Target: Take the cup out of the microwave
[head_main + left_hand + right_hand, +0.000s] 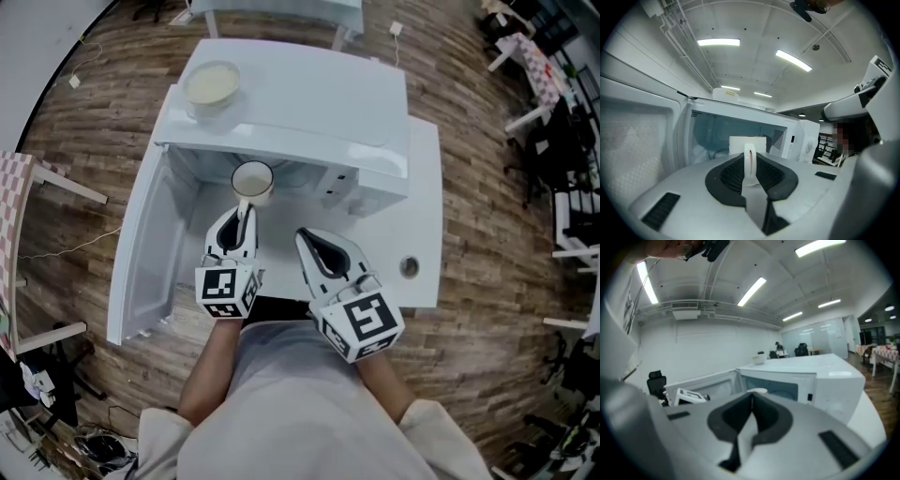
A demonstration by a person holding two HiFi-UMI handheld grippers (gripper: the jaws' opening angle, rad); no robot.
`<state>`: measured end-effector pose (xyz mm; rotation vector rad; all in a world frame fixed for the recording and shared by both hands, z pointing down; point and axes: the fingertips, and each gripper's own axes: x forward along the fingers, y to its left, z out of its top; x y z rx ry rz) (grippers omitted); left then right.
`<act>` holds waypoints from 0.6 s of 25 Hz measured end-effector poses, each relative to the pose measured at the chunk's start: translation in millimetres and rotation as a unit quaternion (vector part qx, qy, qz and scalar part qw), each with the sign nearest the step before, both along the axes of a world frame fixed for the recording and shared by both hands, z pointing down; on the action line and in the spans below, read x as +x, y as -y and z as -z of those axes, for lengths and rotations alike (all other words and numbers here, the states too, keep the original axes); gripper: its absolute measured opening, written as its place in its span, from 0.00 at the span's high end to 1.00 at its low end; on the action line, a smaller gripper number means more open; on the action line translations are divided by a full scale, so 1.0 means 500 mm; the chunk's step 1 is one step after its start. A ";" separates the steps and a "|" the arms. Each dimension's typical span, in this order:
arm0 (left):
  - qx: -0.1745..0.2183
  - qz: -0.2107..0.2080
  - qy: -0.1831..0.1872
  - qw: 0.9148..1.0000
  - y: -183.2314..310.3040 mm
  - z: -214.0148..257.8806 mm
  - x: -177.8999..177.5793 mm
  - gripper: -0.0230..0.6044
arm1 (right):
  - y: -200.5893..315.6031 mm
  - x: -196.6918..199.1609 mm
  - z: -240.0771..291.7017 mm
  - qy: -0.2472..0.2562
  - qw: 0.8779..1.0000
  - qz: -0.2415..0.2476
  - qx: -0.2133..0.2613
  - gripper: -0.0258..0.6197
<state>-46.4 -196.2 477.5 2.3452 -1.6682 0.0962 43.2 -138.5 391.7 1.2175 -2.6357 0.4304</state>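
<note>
The white cup (252, 180) is upright, empty, at the mouth of the white microwave (309, 103), whose door (141, 248) stands wide open; its handle is pinched in the left gripper (243, 217).

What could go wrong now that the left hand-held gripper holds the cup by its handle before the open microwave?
1. The left hand-held gripper pinches only the thin handle, so the cup may tilt or slip.
2. The open door stands close on the left; a sideways pull may knock the cup against it.

Microwave (309, 89) on white table (427, 216)
</note>
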 end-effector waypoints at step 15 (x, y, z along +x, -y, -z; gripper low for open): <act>0.018 -0.013 -0.017 1.000 -0.082 0.096 0.013 0.86 | -0.042 0.019 0.031 0.017 1.000 -0.011 0.012 0.93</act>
